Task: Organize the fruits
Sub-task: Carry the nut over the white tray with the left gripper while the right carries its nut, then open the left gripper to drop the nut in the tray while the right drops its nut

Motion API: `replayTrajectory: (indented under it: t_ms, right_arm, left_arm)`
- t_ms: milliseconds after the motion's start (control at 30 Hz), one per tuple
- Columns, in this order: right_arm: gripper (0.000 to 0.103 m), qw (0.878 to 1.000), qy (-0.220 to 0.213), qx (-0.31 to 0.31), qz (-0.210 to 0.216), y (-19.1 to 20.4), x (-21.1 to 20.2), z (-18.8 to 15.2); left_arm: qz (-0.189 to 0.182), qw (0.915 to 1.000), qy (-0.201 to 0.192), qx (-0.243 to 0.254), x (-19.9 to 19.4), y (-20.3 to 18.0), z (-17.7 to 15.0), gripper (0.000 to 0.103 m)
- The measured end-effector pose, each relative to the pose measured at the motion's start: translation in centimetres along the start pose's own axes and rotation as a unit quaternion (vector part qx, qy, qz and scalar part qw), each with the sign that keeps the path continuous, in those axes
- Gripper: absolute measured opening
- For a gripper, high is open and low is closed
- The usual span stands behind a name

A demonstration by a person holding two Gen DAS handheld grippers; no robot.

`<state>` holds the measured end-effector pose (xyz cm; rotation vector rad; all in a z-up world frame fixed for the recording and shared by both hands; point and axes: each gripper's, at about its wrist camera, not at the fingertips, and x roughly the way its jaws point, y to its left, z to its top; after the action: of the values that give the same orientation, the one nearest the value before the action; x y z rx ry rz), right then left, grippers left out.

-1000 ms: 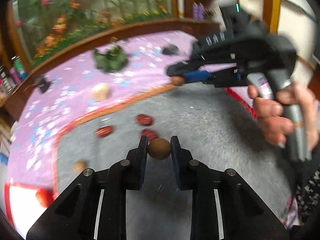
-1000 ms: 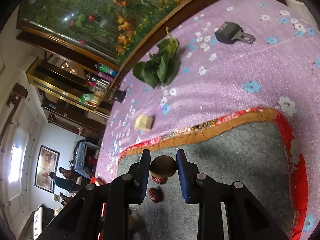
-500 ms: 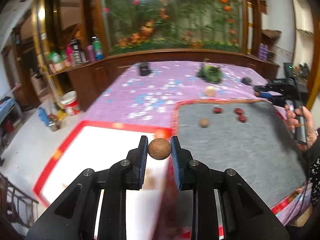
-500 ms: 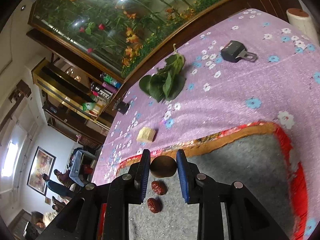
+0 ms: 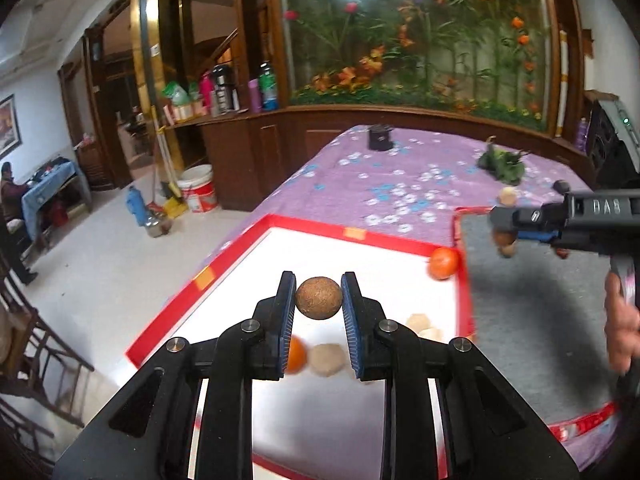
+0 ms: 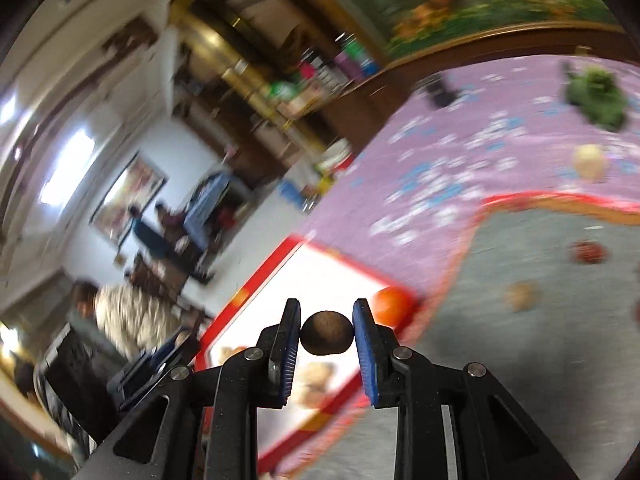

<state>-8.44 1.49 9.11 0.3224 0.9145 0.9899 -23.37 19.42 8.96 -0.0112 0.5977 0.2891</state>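
A round brown fruit (image 5: 319, 298) is clamped between the pads of the left gripper (image 5: 319, 300), held above the red-rimmed white tray (image 5: 320, 231). Oranges (image 5: 443, 263) and pale fruits (image 5: 327, 359) are seen in the tray below. A second brown fruit (image 6: 327, 333) is pinched by the right gripper (image 6: 327, 334), near the tray's corner, over the grey mat (image 6: 520, 360). Dark red fruits (image 6: 587, 252) are scattered on that mat.

A round brown fruit (image 5: 319, 298) sits pinched between the left claw's (image 5: 319, 300) fingertips, a second brown fruit (image 6: 327, 333) likewise in the right claw (image 6: 327, 334).
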Motion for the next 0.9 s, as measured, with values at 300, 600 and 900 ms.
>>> replayTrajectory:
  t_ms: [300, 600, 900]
  right_arm:
    - [0.026, 0.996, 0.072, -0.050, -0.009, 4.4, 7.9, -3.6]
    - [0.026, 0.995, 0.096, -0.039, -0.010, 4.1, 9.7, -4.4]
    - [0.039, 0.996, 0.092, -0.018, 0.005, 3.7, 8.9, -3.9]
  left_arm:
    - [0.029, 0.9992, 0.026, -0.013, 2.3, 2.0, -1.5, 0.022]
    - [0.043, 0.9980, 0.046, -0.010, 3.7, 2.2, -2.3, 0.022]
    - [0.061, 0.9958, 0.066, -0.018, 4.3, 2.1, -2.6, 0.063]
